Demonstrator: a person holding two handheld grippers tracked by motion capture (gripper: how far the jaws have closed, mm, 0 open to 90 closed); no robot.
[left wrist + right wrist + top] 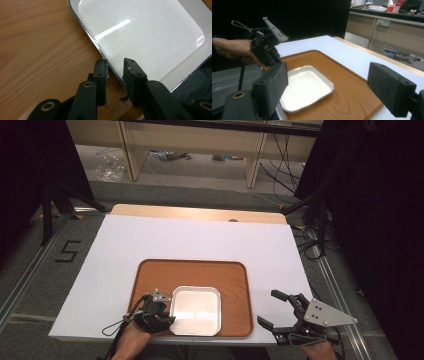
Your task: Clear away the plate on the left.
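White-covered bench, brown wooden tray. Left tongs narrow, straddling square white metal dish rim, not pinching: close squarely before lifting. Right tongs wide, empty.

Dish on tray — front-centre of table

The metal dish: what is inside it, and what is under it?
The metal dish holds nothing; its shiny bottom shows only reflections. It rests on the wooden tray. The part of the tray directly under it is covered, so anything there cannot be seen.
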